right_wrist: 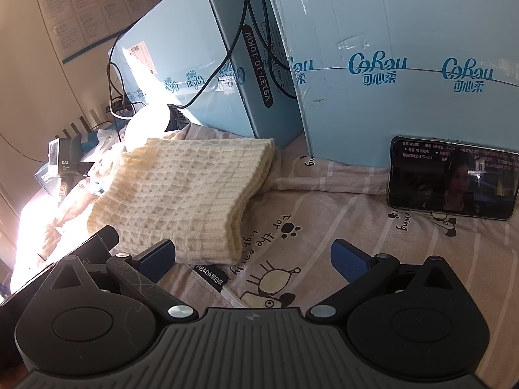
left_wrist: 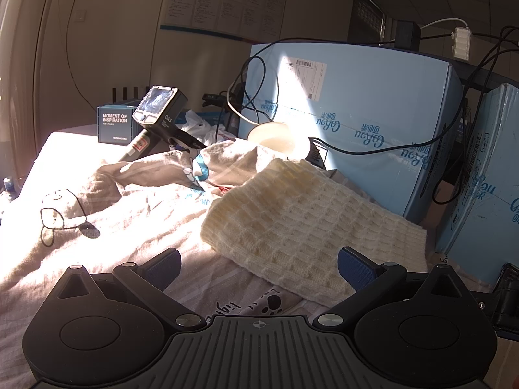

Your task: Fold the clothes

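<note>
In the left wrist view, the folded knit garment lies on the printed sheet at 12 o'clock from the left gripper, with a crumpled garment behind it at 11 o'clock and 2 cardboard boxes standing behind it from 12 to 3 o'clock. A handheld device stands at 11 o'clock before a small box. In the right wrist view, a phone leans against the nearer box at 2 o'clock from the right gripper.

Blue cartons behind — phone propped against one, cables draped.
</note>
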Action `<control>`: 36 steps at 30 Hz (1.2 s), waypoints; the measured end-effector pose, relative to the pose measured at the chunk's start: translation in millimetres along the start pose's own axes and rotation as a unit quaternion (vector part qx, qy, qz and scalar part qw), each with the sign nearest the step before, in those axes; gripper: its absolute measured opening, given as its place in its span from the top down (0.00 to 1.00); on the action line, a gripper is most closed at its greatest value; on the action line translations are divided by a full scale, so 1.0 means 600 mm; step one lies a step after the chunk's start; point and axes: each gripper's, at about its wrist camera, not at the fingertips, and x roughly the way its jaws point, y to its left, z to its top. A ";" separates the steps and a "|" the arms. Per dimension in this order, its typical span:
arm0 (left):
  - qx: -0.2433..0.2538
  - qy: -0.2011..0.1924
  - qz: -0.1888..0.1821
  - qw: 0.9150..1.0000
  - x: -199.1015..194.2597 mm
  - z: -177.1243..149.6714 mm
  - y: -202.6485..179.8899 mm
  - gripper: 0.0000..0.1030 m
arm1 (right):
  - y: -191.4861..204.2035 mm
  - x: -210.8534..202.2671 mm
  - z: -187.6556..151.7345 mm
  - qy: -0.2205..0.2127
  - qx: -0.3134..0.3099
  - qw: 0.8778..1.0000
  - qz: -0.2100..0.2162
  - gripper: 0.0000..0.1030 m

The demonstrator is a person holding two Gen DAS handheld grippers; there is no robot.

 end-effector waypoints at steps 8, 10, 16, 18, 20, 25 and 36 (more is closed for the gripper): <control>0.001 0.000 0.000 1.000 0.000 0.000 0.000 0.00 | 0.000 0.001 0.000 0.001 0.000 1.000 0.000 0.00; 0.001 0.000 0.000 1.000 0.000 -0.001 0.000 0.00 | 0.000 0.001 0.000 0.002 -0.001 1.000 -0.001 0.00; 0.001 0.000 0.000 1.000 -0.001 -0.001 0.000 0.00 | 0.000 0.002 0.000 0.003 -0.003 1.000 -0.001 0.00; 0.001 0.000 0.000 1.000 -0.001 -0.001 0.000 0.00 | 0.001 0.002 0.000 0.003 -0.003 1.000 -0.002 0.00; 0.001 0.000 0.000 1.000 -0.001 -0.001 0.000 0.00 | 0.001 0.002 0.000 0.003 -0.003 1.000 -0.003 0.00; 0.001 0.000 0.000 1.000 -0.001 -0.001 0.000 0.00 | 0.000 0.003 -0.001 0.004 -0.002 1.000 -0.002 0.00; 0.002 0.001 0.000 1.000 0.001 -0.001 0.000 0.00 | 0.001 0.004 -0.001 0.006 -0.005 1.000 -0.002 0.00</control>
